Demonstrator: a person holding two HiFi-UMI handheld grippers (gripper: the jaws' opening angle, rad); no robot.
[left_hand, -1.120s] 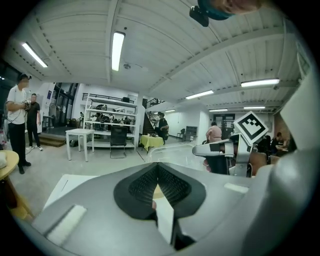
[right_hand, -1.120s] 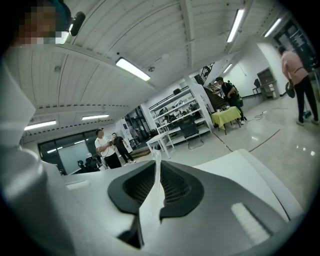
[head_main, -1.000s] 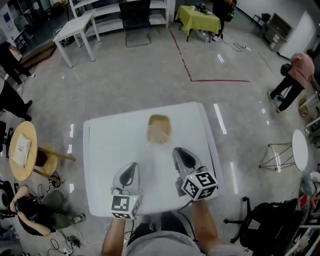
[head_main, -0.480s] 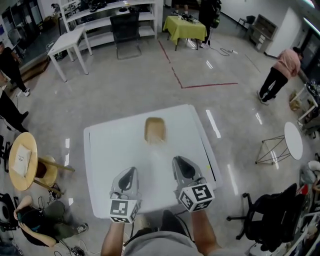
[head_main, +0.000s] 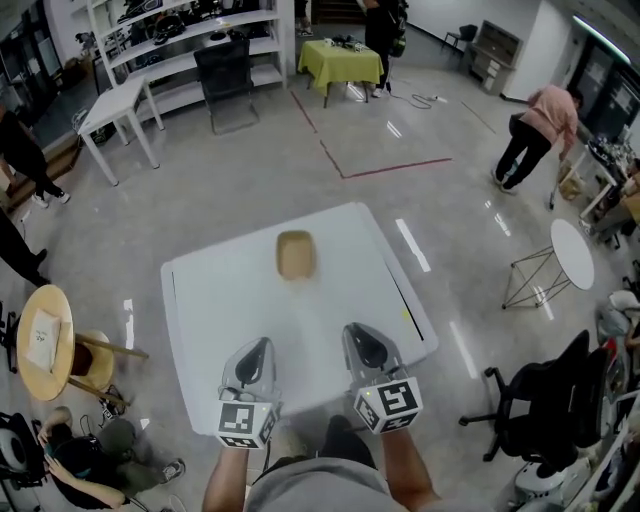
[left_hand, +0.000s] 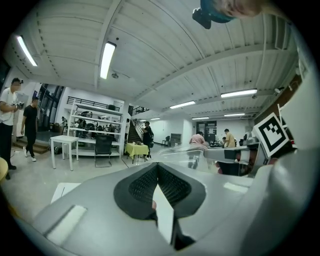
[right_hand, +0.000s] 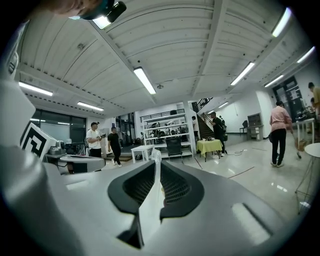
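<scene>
Left claw (head_main: 256, 348) and right claw (head_main: 358, 335) each pinch a clear film (left_hand: 182, 151) stretched sideways between them

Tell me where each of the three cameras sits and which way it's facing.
Head view: on the person's head, looking steeply down at the white table and a tan object; the forearms, left gripper and right gripper show.
Left gripper view: on the left gripper, looking along its jaws, tilted up toward the ceiling; jaws shut on a thin clear sheet.
Right gripper view: likewise on the right gripper; jaws shut on the sheet too.
Shared: all three show the yellow-green table.
</scene>
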